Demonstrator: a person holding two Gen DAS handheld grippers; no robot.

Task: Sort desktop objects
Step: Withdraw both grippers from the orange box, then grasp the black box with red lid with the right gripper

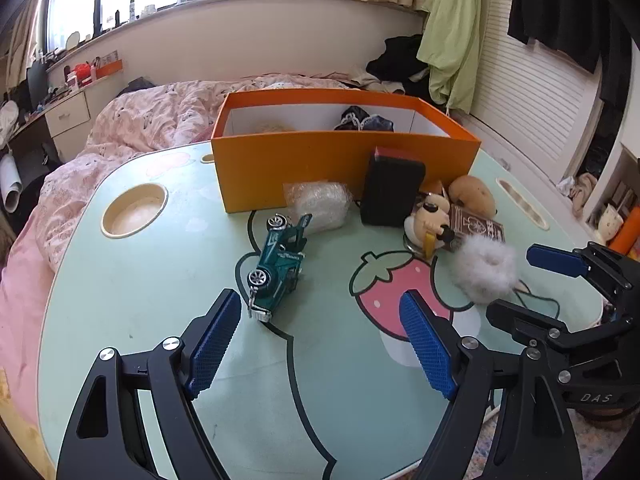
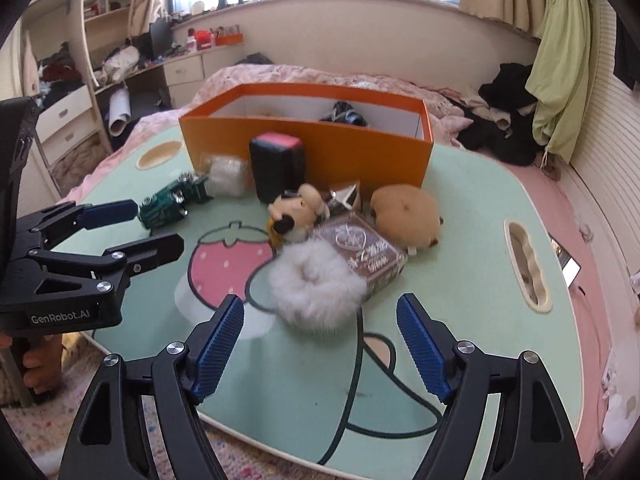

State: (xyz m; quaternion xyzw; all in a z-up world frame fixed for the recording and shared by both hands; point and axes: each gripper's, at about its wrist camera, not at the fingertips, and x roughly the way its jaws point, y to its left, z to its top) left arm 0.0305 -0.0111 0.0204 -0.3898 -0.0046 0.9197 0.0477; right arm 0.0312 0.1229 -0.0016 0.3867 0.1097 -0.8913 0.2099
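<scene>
Left wrist view: left tool (image 1: 320,344) spread wide, empty, above mint bench (image 1: 132,300). Green toy car (image 1: 276,264) just ahead of left finger. Orange box (image 1: 340,164) at far edge; bubble-wrap bundle (image 1: 320,204) and black case (image 1: 390,192) against its front.

Right wrist view: right tool (image 2: 320,346) spread wide, empty (nothing between pads). White fluffy ring (image 2: 316,288) just ahead, touching brown card box (image 2: 364,254). Tan plush (image 2: 406,210) and cartoon figure (image 2: 298,212) nearby.
</scene>
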